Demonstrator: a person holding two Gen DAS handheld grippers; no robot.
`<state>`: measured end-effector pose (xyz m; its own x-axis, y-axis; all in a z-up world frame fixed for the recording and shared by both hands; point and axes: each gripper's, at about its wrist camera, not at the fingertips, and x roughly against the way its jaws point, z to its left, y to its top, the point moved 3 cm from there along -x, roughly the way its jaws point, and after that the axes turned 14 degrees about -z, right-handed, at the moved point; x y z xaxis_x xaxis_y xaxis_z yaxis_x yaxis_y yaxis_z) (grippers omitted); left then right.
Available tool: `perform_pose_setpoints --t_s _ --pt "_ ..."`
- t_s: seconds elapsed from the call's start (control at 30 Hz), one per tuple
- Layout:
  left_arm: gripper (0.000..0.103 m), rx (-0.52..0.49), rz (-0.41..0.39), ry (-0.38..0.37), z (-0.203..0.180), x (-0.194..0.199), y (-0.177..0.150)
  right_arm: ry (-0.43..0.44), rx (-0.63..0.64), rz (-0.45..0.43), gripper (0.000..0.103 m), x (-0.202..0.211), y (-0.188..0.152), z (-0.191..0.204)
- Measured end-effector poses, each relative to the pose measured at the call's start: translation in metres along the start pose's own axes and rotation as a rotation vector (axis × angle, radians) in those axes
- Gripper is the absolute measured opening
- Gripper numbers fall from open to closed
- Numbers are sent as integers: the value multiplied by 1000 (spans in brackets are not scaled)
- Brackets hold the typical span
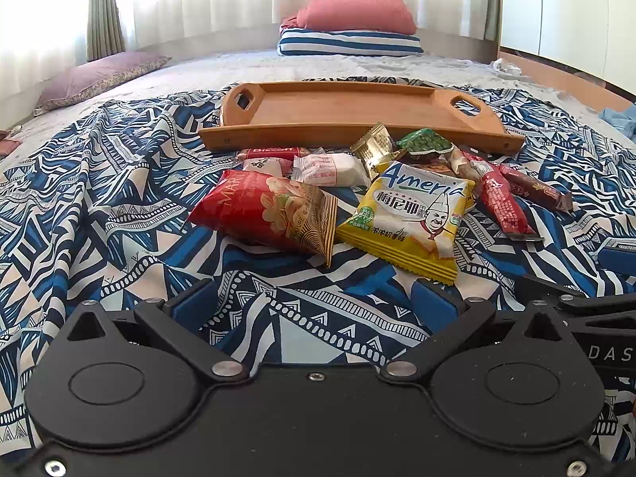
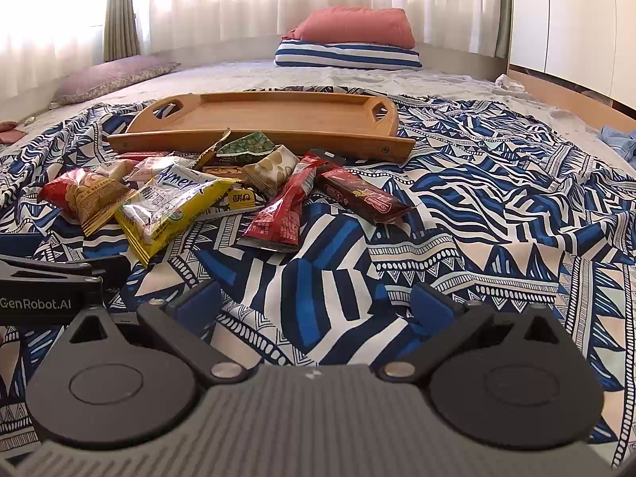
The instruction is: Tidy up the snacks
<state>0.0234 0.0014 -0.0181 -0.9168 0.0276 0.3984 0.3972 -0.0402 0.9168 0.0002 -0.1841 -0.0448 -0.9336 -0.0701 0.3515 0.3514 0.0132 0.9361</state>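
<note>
- Nearest, the left gripper [image 1: 314,298] rests low over the patterned cloth [image 1: 99,198], its blue fingers [image 1: 198,298] spread wide with nothing between them.
- The right gripper [image 2: 314,302] sits beside it, likewise spread wide and holding nothing; only cloth shows between its fingers.
- Just ahead lies the snack pile, loose on the cloth: a red peanut bag [image 1: 266,210] beside a yellow cracker pack [image 1: 413,214], the closest pieces to the left gripper.
- On the right side of the pile, a red bar wrapper [image 2: 282,210] and a dark red bar wrapper [image 2: 365,198] lie nearest the right gripper.
- Behind those sit a white wrapped sweet [image 1: 334,169], a gold sachet [image 1: 373,145], a green packet [image 1: 425,143] and a Biscoff biscuit [image 1: 270,153].
- Beyond the pile, touching its far edge, the wooden tray [image 1: 357,135] holds no snacks.
- Farthest, a striped pillow [image 1: 349,43] with a pink pillow [image 1: 357,14] on top.
- My reading: sorting has not begun. The next move calls for reaching forward to a near packet, closing on a crimped edge, and lifting it over the tray's rim.
</note>
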Motion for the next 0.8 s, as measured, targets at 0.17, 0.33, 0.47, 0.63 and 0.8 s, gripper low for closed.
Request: perform_pose_setpoints --t_s 0.17,0.33,0.47,0.63,0.8 --pt "103 0 -1 0 0 0 0 0 0 0 103 0 0 0" --pt "103 -2 -1 2 0 1 2 0 -1 0 103 -1 0 0" --pt "103 -2 -1 2 0 0 2 0 -1 0 103 -1 0 0" --pt "103 -2 -3 3 -1 2 2 0 0 0 103 -1 0 0" --pt "103 -2 -3 3 0 2 2 0 0 0 103 -1 0 0"
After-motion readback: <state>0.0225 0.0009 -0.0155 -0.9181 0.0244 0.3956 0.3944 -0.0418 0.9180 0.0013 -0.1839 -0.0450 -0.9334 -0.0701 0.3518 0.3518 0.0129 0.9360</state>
